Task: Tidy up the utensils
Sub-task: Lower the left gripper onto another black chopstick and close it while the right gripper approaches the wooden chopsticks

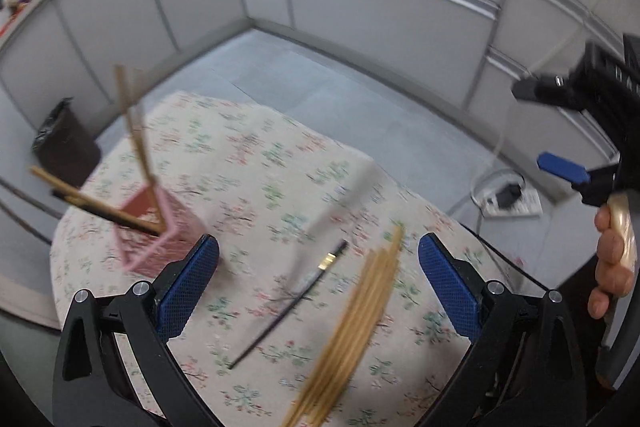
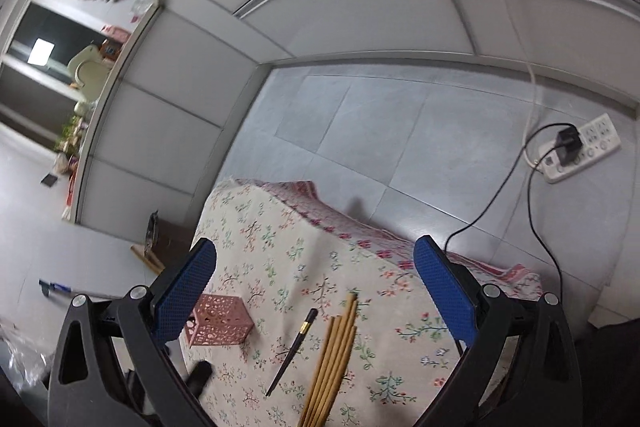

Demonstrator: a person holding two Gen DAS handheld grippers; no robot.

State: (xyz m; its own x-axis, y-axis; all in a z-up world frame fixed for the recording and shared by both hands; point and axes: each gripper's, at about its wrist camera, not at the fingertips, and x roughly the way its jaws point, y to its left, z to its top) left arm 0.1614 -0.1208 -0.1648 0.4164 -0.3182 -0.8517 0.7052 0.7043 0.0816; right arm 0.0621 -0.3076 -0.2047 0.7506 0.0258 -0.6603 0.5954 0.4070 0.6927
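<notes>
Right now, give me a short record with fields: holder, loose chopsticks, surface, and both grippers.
holder: pink perforated holder, several chopsticks already leaning in it
loose wooden chopsticks: bundle lying on the cloth
black chopstick: single, lying left of the bundle
surface: floral tablecloth
left gripper: open, empty
right gripper: open, empty

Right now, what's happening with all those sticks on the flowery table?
Someone is sorting chopsticks. A few already stand in the pink holder. A bundle of bamboo chopsticks and one black chopstick lie on the tablecloth. The left tool and right tool are both open, holding nothing.
</notes>
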